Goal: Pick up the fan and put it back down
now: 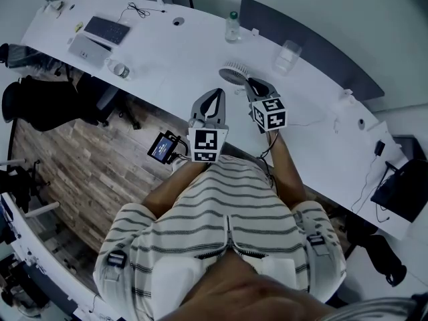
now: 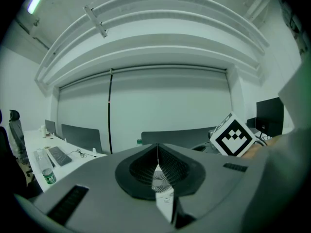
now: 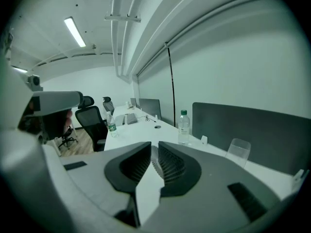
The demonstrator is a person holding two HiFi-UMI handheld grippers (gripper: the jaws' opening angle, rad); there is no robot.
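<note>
Looking down in the head view, the fan [image 1: 235, 74] stood by the desk's [image 1: 167, 52] near edge, with the right gripper [image 1: 253, 82] just beside it, probably lining up a grasp. The left gripper view showed the left gripper [image 2: 157, 147] closed, empty and seemingly idle. The right gripper view showed jaws a sliver apart, gripping nothing, with the fan beyond them.

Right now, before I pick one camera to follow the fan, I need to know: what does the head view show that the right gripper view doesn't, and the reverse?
Only the head view: the person's striped shirt and the marker cube on the right gripper.
Only the right gripper view: the ceiling light, and the fan seen through the narrow slit between its own jaws.
Both: the fan, the upright bottle, the clear cup and the white desk.
</note>
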